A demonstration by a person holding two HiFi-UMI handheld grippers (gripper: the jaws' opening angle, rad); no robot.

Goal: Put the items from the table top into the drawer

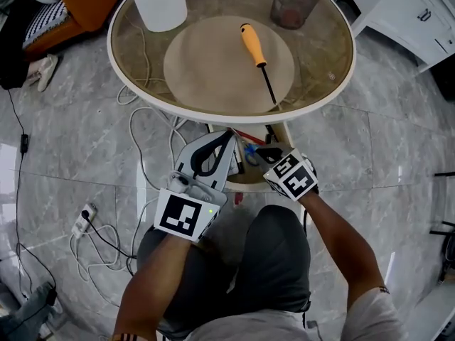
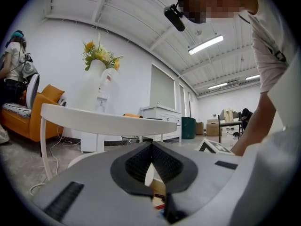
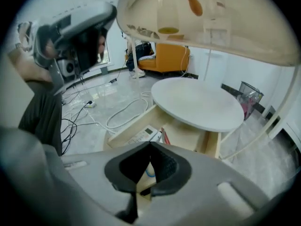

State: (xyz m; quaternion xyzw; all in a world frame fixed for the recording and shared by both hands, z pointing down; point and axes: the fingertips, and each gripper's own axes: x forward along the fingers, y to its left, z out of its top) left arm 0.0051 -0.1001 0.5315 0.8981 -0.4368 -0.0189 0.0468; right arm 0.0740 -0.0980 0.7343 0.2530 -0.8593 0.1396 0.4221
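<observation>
Left tool (image 2: 151, 146) and right tool (image 3: 150, 146) are both closed, empty, by the open drawer (image 3: 131, 126). The screwdriver (image 1: 257, 57) lies upper centre on the desk (image 1: 323, 62). A clumsy reach with a closed tool could roll it off the rim.

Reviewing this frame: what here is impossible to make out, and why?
- Inside of the drawer: head view, mostly covered by the table rim, the left tool and the right tool.
- Top of the white container: head view, cut off by the upper frame edge.
- Contents of the bin: head view, dim and too small through the glass.
</observation>
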